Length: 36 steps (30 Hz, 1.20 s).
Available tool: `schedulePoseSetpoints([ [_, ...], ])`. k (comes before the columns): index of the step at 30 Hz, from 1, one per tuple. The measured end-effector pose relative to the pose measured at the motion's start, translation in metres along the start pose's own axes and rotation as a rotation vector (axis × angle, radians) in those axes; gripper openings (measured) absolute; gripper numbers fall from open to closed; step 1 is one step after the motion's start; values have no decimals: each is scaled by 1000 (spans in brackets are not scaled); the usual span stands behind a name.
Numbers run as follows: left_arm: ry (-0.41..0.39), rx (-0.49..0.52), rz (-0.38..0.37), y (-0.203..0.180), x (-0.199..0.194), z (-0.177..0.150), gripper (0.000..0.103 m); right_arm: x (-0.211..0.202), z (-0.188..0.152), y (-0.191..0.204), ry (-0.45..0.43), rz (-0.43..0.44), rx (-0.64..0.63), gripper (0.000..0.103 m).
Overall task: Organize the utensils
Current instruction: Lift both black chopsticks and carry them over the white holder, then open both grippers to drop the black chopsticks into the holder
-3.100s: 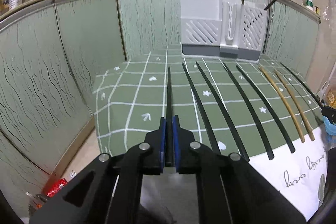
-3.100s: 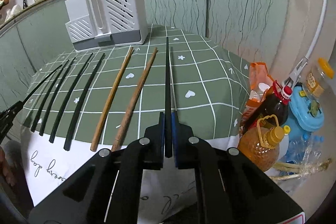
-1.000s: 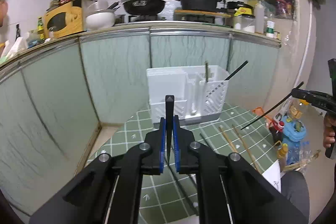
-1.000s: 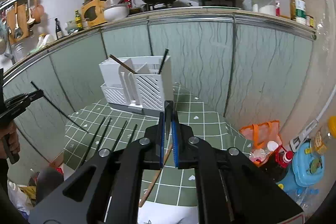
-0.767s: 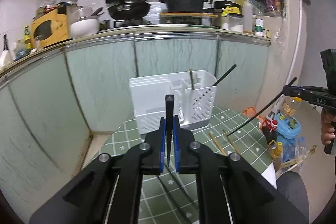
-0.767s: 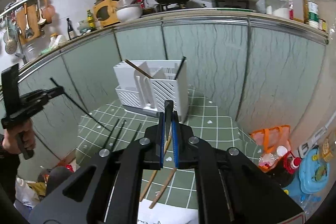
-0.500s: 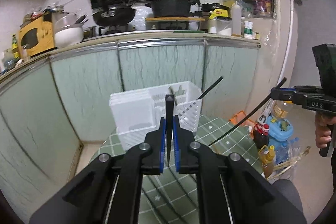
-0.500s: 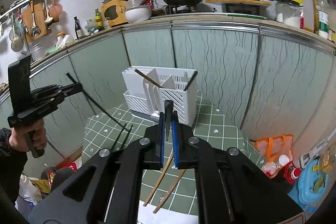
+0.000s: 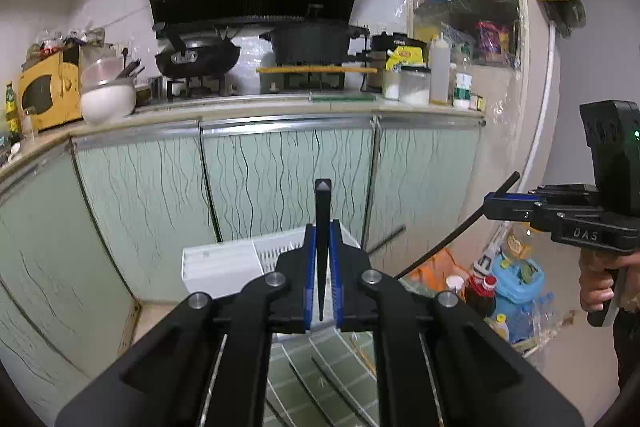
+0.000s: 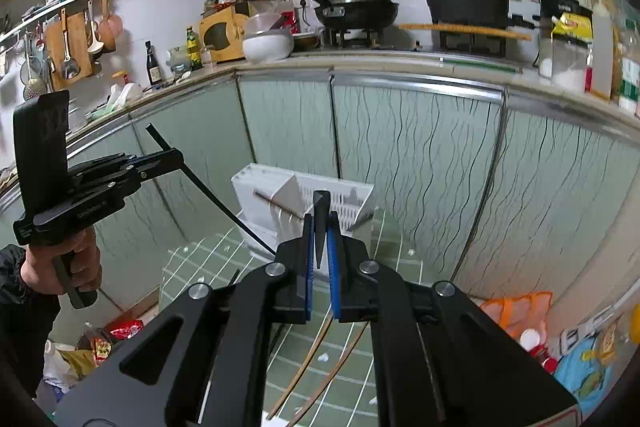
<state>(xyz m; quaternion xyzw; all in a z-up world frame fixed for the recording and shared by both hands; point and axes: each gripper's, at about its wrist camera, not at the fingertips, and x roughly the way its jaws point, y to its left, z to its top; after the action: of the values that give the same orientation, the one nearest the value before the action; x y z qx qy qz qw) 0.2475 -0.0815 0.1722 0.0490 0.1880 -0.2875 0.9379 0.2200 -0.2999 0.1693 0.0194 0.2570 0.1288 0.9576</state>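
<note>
My left gripper (image 9: 322,233) is shut on a black chopstick (image 9: 322,195) that sticks up past its blue pads. Behind it stands the white utensil holder (image 9: 224,263), with one black chopstick (image 9: 386,237) leaning out of it. My right gripper (image 10: 320,225) is shut on another black chopstick (image 10: 321,205) above the utensil holder (image 10: 272,183), which holds a wooden chopstick (image 10: 276,206). Each view shows the other gripper held high to the side, the right gripper (image 9: 496,205) and the left gripper (image 10: 176,157). Wooden chopsticks (image 10: 308,367) and black chopsticks (image 9: 324,375) lie on the green checked cloth (image 10: 200,259).
Pale green cabinet doors (image 9: 280,179) close off the back under a counter with pots (image 9: 312,43). Bottles and a blue container (image 9: 516,283) crowd the floor at the right. An orange bag (image 10: 516,311) lies by the table's right side. A hand (image 10: 64,267) grips the left tool.
Both grippers have lifted with their chopsticks and tilted up. The holder has dropped lower in both views and now sits behind the fingers. The other gripper has drawn larger in each view.
</note>
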Motion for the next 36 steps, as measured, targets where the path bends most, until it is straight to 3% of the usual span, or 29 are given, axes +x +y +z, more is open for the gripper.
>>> schedulePoseSetpoints([
  [7,-34,-17,-12,4,18,36,8,16,37,-11,-6,-25,-13,6],
  [12,-29,-14,-13,8,43,46,8,36,45,-20,13,-26,-17,6],
  [24,55,-10,-40,23,108,12,8,99,27,-37,85,-4,10,6],
  [26,64,14,-29,23,113,5,13,112,22,-42,125,0,23,7],
  [27,69,23,-22,23,114,2,34,116,19,-44,136,-7,31,17],
  [28,77,32,-13,22,113,0,73,117,17,-46,129,-21,35,46],
  [29,75,38,7,22,111,-2,90,117,15,-47,121,-35,33,67],
  [30,55,44,27,22,107,-4,97,117,13,-47,115,-45,29,90],
  [34,64,76,78,23,96,-10,98,112,6,-45,93,-59,9,92],
  [36,68,73,69,25,90,-12,98,105,3,-39,74,-84,-21,93],
])
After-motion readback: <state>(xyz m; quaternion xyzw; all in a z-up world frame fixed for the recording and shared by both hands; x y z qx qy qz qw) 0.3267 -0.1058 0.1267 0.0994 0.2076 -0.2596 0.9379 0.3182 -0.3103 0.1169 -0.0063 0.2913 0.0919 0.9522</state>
